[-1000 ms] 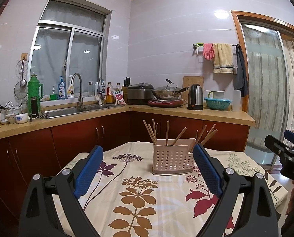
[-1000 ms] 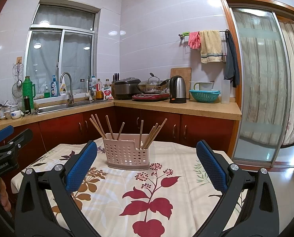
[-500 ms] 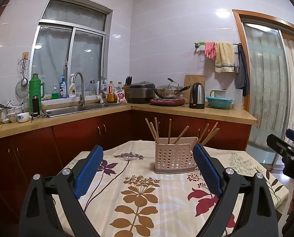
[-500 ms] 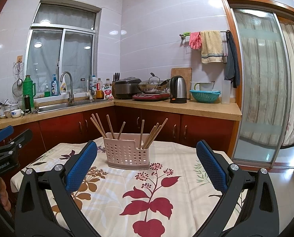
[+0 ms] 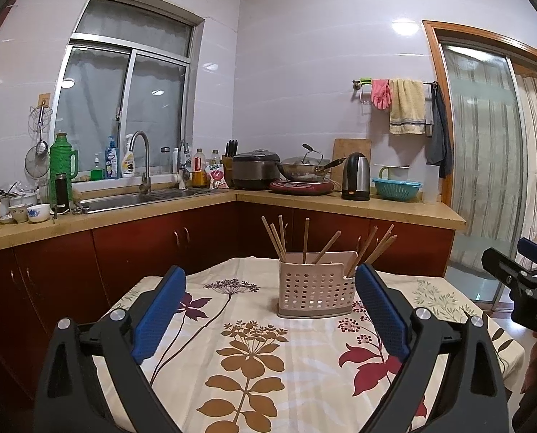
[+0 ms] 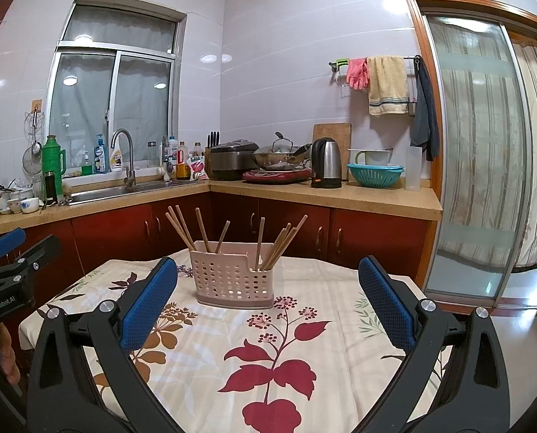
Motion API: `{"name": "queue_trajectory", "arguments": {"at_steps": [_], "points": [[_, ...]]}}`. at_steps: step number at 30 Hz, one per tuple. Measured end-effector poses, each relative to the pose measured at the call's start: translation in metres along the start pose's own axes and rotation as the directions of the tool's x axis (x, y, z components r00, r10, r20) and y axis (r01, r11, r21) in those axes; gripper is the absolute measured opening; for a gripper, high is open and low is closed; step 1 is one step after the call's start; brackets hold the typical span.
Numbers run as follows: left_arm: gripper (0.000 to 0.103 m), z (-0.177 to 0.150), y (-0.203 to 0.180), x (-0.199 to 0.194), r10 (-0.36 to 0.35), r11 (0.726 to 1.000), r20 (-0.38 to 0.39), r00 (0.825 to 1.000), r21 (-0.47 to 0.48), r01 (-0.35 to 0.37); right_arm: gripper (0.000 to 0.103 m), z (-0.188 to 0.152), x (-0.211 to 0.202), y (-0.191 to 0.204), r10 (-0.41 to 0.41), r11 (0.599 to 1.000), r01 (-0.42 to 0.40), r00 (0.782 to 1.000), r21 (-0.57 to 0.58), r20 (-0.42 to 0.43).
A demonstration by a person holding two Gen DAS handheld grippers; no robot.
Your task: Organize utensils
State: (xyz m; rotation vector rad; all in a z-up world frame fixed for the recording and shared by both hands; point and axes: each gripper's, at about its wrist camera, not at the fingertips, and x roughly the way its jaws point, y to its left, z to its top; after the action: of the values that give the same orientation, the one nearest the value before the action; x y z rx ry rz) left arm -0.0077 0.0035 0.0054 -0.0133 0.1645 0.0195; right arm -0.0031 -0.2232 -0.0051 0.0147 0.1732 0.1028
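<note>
A pale pink perforated utensil holder (image 5: 313, 290) (image 6: 232, 283) stands upright on the flowered tablecloth (image 5: 254, 357) (image 6: 275, 353), far side of the table. Several wooden chopsticks (image 5: 306, 240) (image 6: 203, 229) stick out of its compartments, leaning left and right. My left gripper (image 5: 270, 306) hangs open above the near table, nothing between its blue pads. My right gripper (image 6: 268, 299) is open as well, holding nothing, a little short of the holder. Each gripper shows at the edge of the other's view.
Behind the table runs an L-shaped counter (image 6: 322, 195) with red cabinets. On it are a sink (image 5: 124, 200), a rice cooker (image 5: 255, 169), a wok (image 5: 304, 171), a kettle (image 5: 356, 176) and a teal colander (image 6: 374, 175). A glass sliding door (image 6: 484, 158) is to the right.
Both views have shifted only slightly; the holder sits a touch further right in the left wrist view. Both grippers stay open and hold nothing.
</note>
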Motion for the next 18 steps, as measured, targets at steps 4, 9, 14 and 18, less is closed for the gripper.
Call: {"name": "queue_trajectory", "arguments": {"at_steps": [4,9,14,18], "points": [[0.094,0.001,0.001,-0.001,0.003,1.0,0.01,1.0,0.003,-0.003,0.098,0.0,0.0,0.0,0.0,1.0,0.0,1.0,0.0,-0.002],[0.095,0.003,0.0,0.0,-0.007,1.0,0.007,1.0,0.001,0.007,0.098,0.0,0.0,0.0,0.0,1.0,0.0,1.0,0.0,-0.002],[0.096,0.003,0.002,0.003,-0.008,1.0,0.004,1.0,-0.025,0.008,0.098,-0.002,0.0,-0.001,0.0,1.0,0.0,1.0,0.001,-0.006],[0.096,0.004,0.002,0.01,-0.021,1.0,-0.022,1.0,-0.016,0.021,0.098,-0.003,0.002,-0.002,0.001,1.0,-0.001,1.0,0.001,-0.011]]}}
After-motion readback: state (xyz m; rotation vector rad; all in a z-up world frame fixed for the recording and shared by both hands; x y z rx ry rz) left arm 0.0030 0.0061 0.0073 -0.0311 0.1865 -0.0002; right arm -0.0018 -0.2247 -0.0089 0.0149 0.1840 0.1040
